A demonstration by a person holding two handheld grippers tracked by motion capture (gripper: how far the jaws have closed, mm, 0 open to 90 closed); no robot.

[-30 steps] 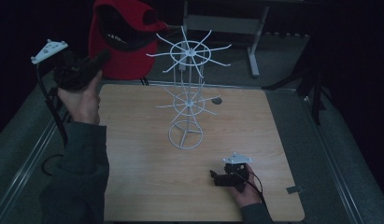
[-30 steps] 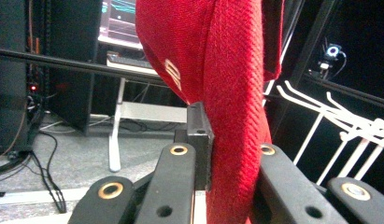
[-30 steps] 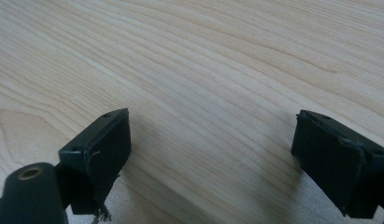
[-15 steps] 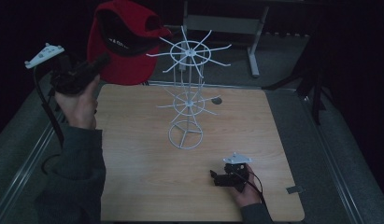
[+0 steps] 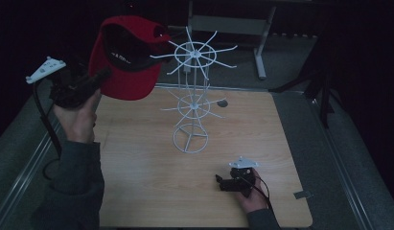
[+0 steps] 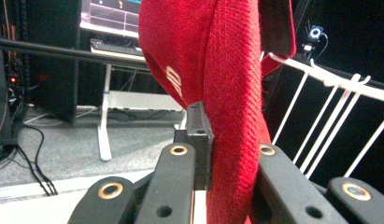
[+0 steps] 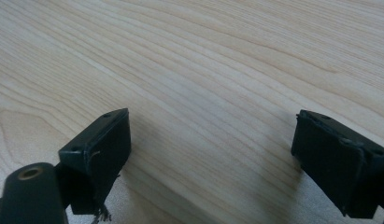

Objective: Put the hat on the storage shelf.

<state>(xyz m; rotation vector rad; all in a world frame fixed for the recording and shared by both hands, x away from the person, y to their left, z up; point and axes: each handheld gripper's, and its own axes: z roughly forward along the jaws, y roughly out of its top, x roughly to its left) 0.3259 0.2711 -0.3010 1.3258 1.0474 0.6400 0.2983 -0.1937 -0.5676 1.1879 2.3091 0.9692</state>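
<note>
The left gripper (image 5: pixel 101 79) squeezes the red cap (image 5: pixel 125 57) tight by its edge and holds it up high, beside the top of the white wire rack (image 5: pixel 193 96). The right gripper (image 7: pixel 213 154) is wide open, holding nothing, low over the wooden worktop (image 5: pixel 151 182). The cap has moved closer to the rack than before.

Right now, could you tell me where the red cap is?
The red cap is held in the air in the left hand-held gripper, at the high view's upper left, just left of the white wire rack's top spokes.
</note>
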